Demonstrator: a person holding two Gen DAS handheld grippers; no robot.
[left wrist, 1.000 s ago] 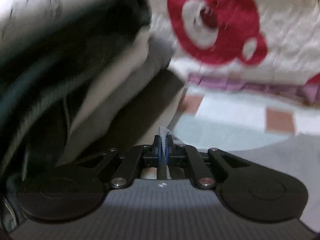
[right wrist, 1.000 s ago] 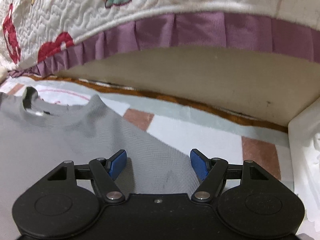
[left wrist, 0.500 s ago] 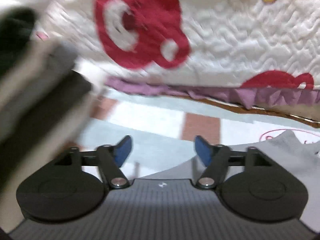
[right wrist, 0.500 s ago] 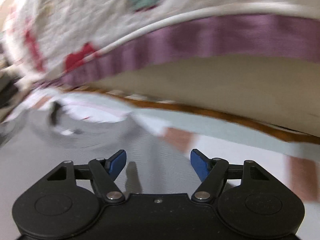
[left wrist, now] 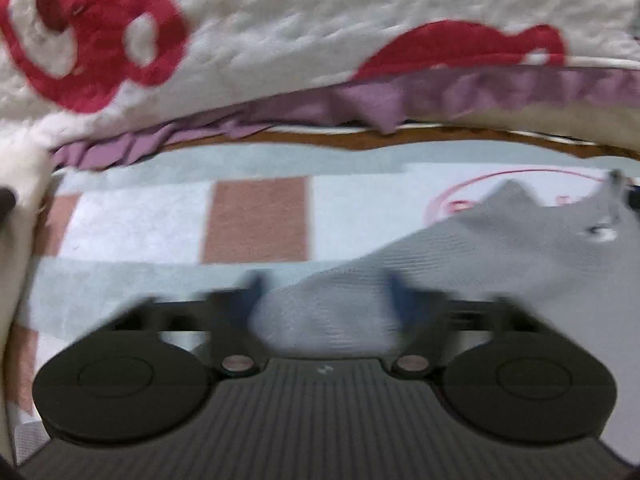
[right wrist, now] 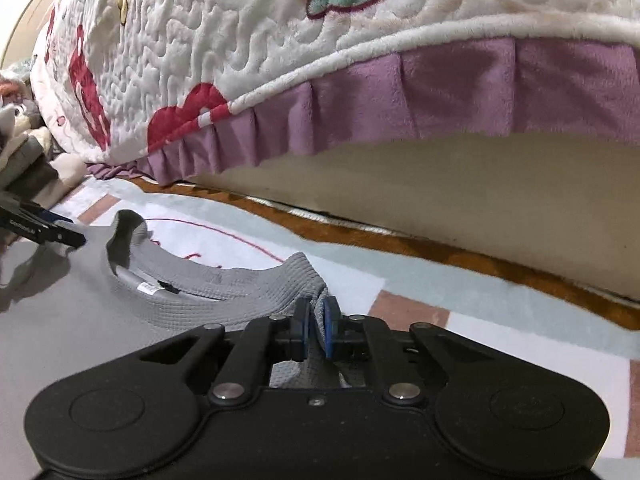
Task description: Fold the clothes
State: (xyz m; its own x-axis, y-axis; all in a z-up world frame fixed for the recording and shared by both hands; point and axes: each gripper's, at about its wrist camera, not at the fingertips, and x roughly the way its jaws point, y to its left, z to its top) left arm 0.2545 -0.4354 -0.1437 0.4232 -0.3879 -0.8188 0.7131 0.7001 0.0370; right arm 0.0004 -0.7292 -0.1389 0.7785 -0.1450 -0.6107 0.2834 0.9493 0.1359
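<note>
A grey shirt [left wrist: 500, 248] lies flat on a checked mat, its neck opening [right wrist: 132, 248] facing the bed. My right gripper [right wrist: 316, 320] has its jaws closing, and the blue pads pinch a ridge of the grey shirt [right wrist: 80, 320] at the right end of the ribbed collar. My left gripper [left wrist: 324, 292] is blurred. Its jaws stand apart and are closing, with the shirt's left shoulder edge between them. In the right wrist view the left gripper [right wrist: 68, 236] reaches in from the far left, at the shoulder beside the collar.
A white quilted blanket [right wrist: 280, 60] with red shapes and a purple frill hangs over the beige bed base [right wrist: 480, 200] just behind the shirt. The mat [left wrist: 256, 220] has pale blue, white and brown squares. Folded clothes [right wrist: 24, 152] are piled at far left.
The left gripper let go of a pinch of fabric, opened and swung right from the clothes pile to the shirt's shoulder. The right gripper moved to the collar and shut on it.
</note>
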